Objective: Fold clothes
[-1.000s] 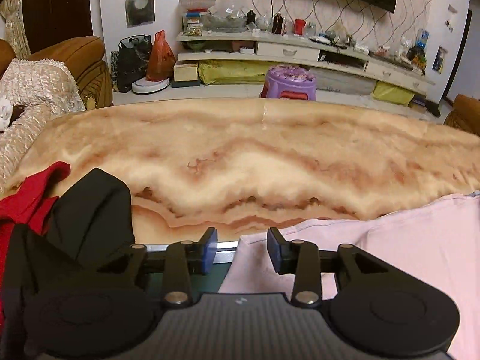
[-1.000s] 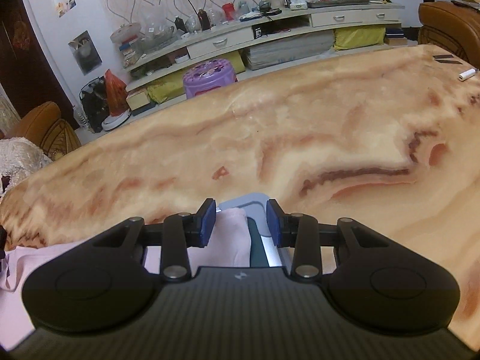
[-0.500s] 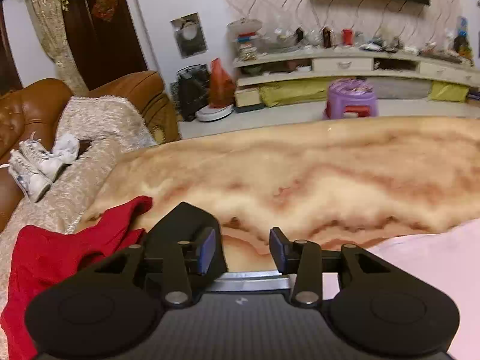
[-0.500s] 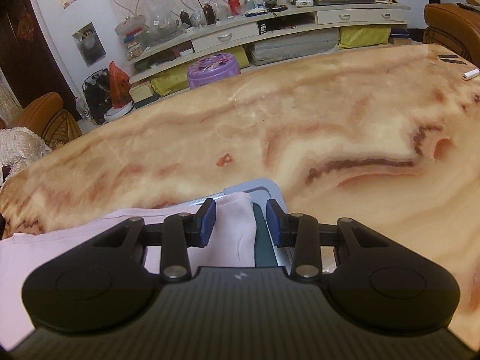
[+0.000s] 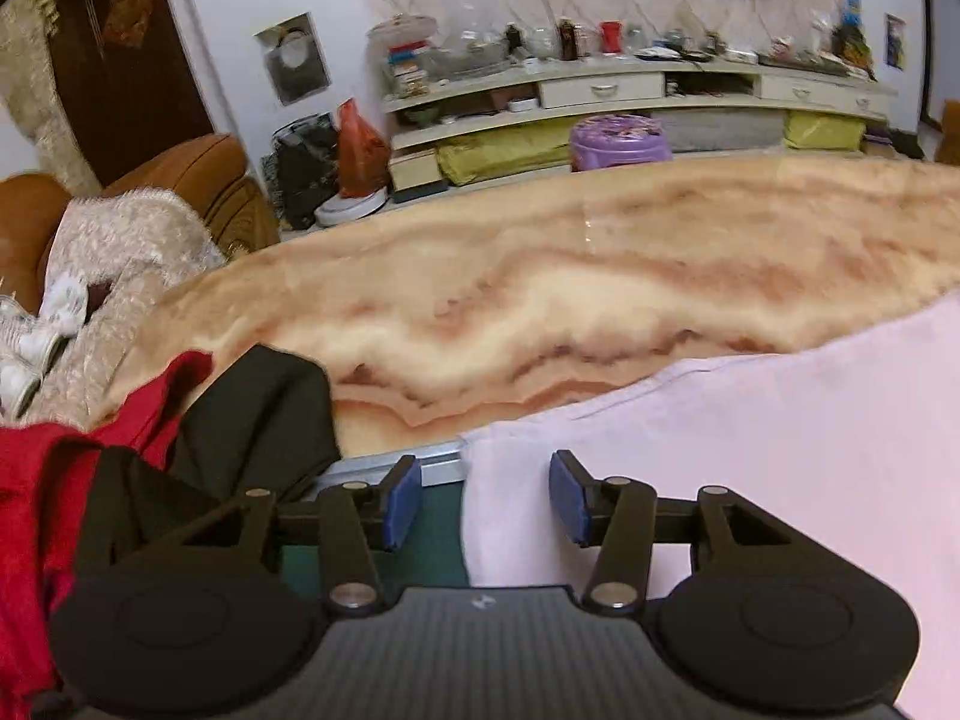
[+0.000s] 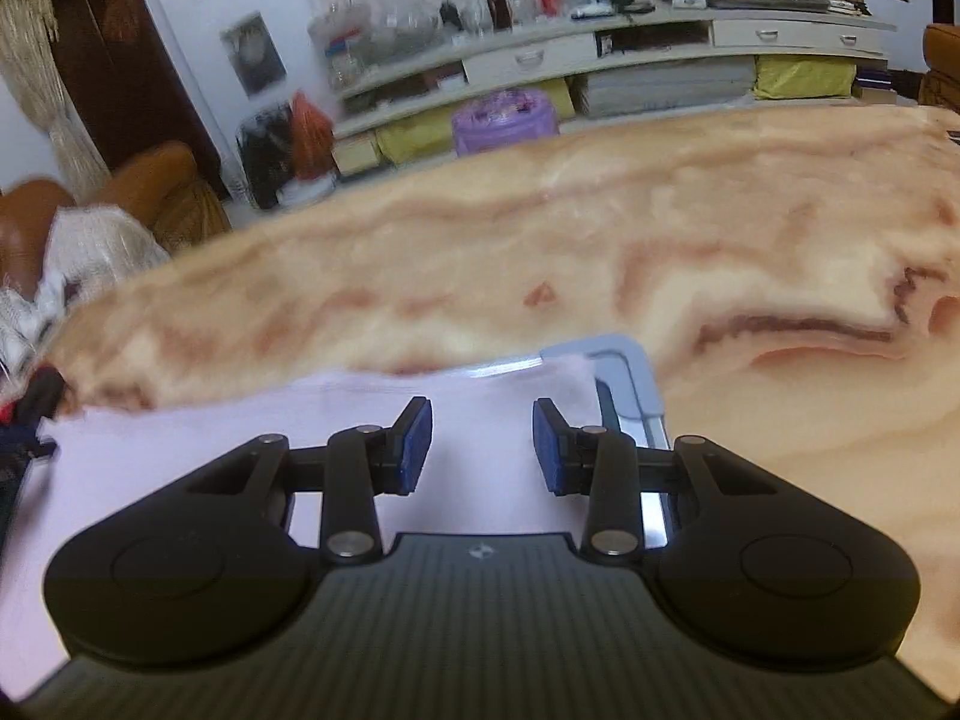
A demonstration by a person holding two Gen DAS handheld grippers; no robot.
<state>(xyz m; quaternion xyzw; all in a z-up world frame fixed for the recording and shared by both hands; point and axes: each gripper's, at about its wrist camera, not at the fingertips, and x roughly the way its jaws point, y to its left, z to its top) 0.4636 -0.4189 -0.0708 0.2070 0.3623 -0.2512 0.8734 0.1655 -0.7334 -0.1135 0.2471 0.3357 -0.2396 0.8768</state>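
Note:
A pale pink garment (image 5: 750, 420) lies flat on a dark green mat (image 5: 441, 534) with a metal rim, on the marble-patterned table (image 5: 540, 276). My left gripper (image 5: 483, 495) hovers over the garment's left edge; its jaws are opening and the blue pads press on nothing. To its left lie a black garment (image 5: 258, 414) and a red garment (image 5: 36, 480). In the right wrist view the same pink garment (image 6: 210, 438) spreads under my right gripper (image 6: 483, 444), which stands open above the cloth near the mat's far right corner (image 6: 630, 360).
A brown sofa (image 5: 198, 180) with a shaggy cover and white shoes (image 5: 30, 342) stands at the left. Beyond the table's far edge are a purple stool (image 5: 618, 141), bags on the floor and low shelves (image 5: 600, 90) with several bottles.
The left gripper's jaws have widened and its view has swung back right onto the pink garment's left edge. The right gripper has shifted so that more pink cloth lies under it.

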